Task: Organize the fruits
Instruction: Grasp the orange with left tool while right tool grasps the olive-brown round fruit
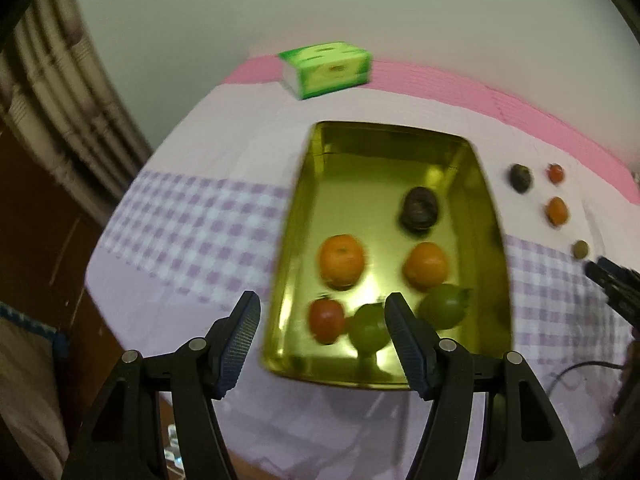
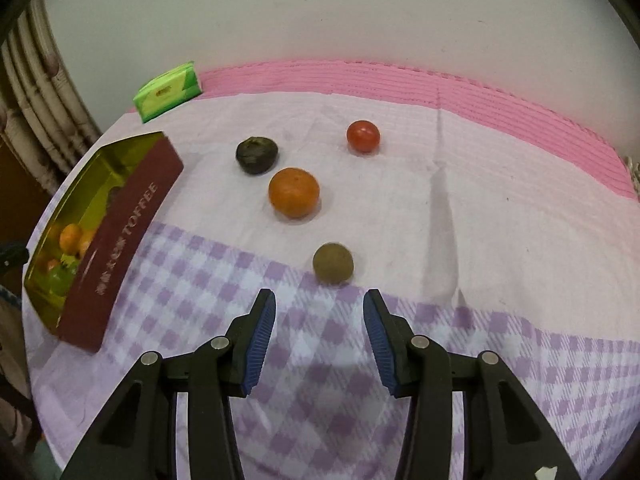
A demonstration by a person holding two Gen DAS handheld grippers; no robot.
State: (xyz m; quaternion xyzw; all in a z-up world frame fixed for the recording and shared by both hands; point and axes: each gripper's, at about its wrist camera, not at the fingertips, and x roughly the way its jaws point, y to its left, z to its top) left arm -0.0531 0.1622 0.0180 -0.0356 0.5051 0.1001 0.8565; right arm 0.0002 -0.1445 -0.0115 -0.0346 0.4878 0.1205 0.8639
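Note:
A gold tin box [image 1: 304,216] lies on the cloth and holds two oranges [image 1: 342,259], a dark fruit [image 1: 419,208], a red fruit [image 1: 326,320] and two green fruits [image 1: 442,306]. My left gripper [image 1: 320,320] is open and empty above the box's near left edge. My right gripper [image 2: 320,310] is open and empty, just short of a small brown fruit [image 2: 333,263]. Beyond it lie an orange [image 2: 294,192], a dark fruit [image 2: 257,156] and a red fruit [image 2: 363,136]. The box [image 2: 120,232] stands at the left in the right wrist view.
A green tissue pack [image 1: 328,69] sits at the table's far edge, also in the right wrist view [image 2: 168,90]. The checked cloth [image 2: 480,240] covers a round table; a wall is behind. The right gripper [image 1: 616,288] shows at the left view's right edge.

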